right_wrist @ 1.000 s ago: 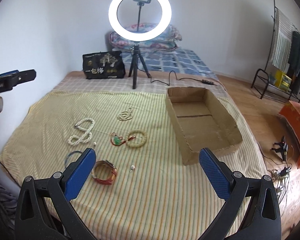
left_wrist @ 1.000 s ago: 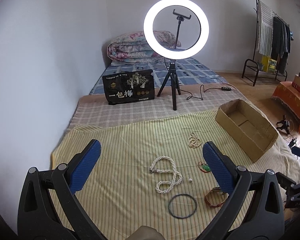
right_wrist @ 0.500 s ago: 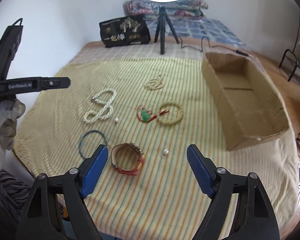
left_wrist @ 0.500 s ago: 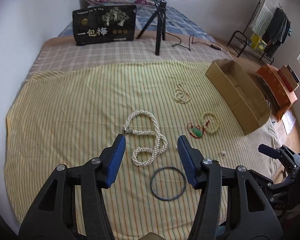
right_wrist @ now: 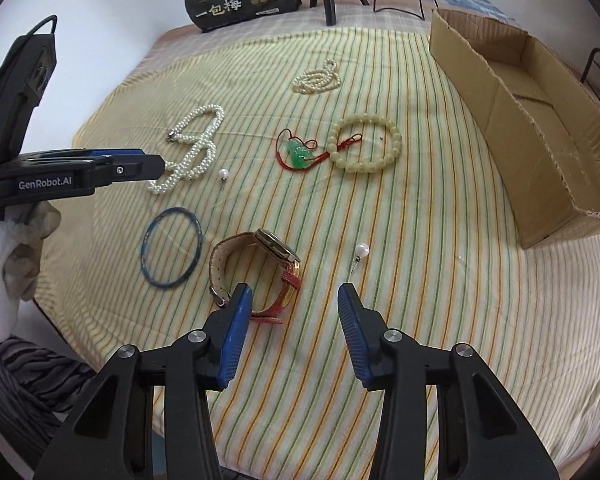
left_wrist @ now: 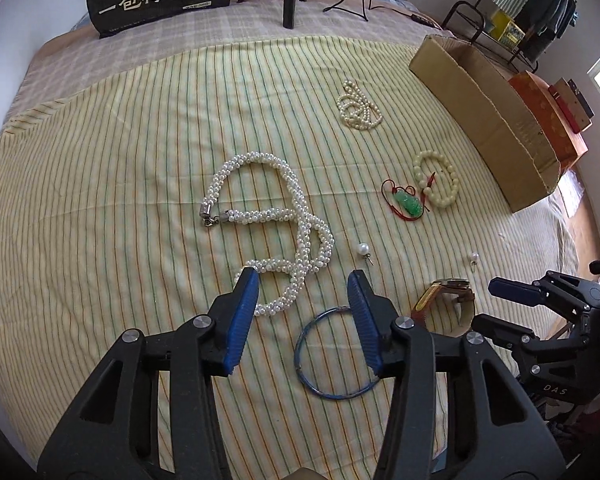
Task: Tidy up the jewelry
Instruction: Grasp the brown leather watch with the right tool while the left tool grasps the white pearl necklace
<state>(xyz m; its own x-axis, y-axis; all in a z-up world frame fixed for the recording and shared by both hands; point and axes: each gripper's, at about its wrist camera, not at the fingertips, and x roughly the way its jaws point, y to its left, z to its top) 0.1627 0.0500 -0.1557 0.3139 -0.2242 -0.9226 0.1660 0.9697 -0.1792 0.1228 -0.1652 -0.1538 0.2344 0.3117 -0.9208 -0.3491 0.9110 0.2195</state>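
You've dropped both tools toward the striped cloth and their jaws have just been closing. The left gripper and right gripper are half-spread, pinching nothing. The pearl necklace, blue bangle and watch lie untouched beside the cardboard box.

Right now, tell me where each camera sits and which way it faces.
Left wrist: on the left gripper, angled down at the pearl necklace and blue bangle; open fingers, which have just been closing, and right gripper show.
Right wrist: above the watch; open, just-closing fingers and gloved hand show.
Shared: striped cloth, cardboard box.
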